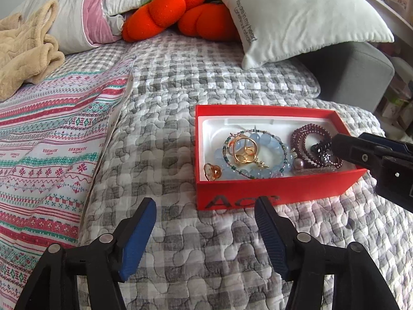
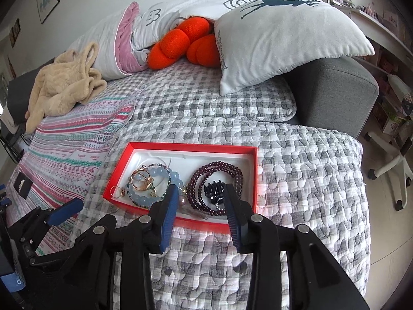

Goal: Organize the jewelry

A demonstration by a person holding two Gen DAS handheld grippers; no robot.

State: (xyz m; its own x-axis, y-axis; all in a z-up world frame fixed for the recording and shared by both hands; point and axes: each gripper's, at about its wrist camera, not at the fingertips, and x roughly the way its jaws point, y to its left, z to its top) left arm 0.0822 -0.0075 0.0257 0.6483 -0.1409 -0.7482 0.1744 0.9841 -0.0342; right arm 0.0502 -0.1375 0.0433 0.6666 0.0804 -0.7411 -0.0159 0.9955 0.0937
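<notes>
Jewelry [image 1: 245, 152] fills a red box [image 1: 278, 191] on a quilted bed [image 1: 165, 118], centre frame; left gripper [image 1: 205, 206] and right gripper [image 2: 201, 191] fingers both spread wide, empty.

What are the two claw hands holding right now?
Nothing. The left gripper is open over the quilt, empty. The right gripper is open above the red box of jewelry, not pinching anything.
</notes>
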